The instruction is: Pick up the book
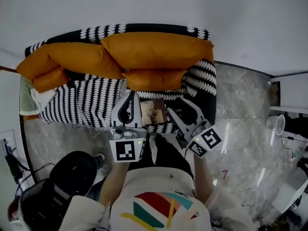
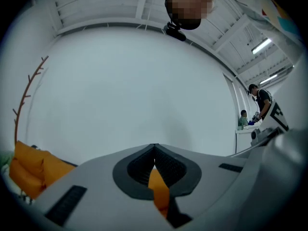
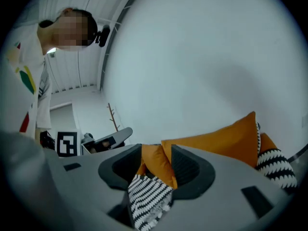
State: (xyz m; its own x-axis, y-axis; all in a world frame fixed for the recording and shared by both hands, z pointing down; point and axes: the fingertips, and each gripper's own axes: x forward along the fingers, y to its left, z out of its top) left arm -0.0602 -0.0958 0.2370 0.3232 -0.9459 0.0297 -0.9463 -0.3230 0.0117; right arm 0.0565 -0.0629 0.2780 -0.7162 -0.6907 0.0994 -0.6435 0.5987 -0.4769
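Note:
The book [image 1: 153,113], small with a brownish cover, lies flat on the black-and-white patterned sofa seat [image 1: 86,102], just in front of the orange cushions [image 1: 154,49]. My left gripper [image 1: 129,97] hovers just left of the book; in the left gripper view its jaws [image 2: 154,150] meet at the tips, shut with nothing held. My right gripper [image 1: 177,108] sits just right of the book, apart from it. In the right gripper view it [image 3: 156,153] is open, and only an orange cushion [image 3: 156,165] and striped sofa cover [image 3: 147,196] show through the gap. The book appears in neither gripper view.
The sofa backs onto a white wall. A grey marble floor [image 1: 240,105] lies to the right, with a white cabinet [image 1: 293,93] and a round bin [image 1: 276,124]. A black chair [image 1: 65,186] stands at the lower left. Two people [image 2: 260,102] stand far off.

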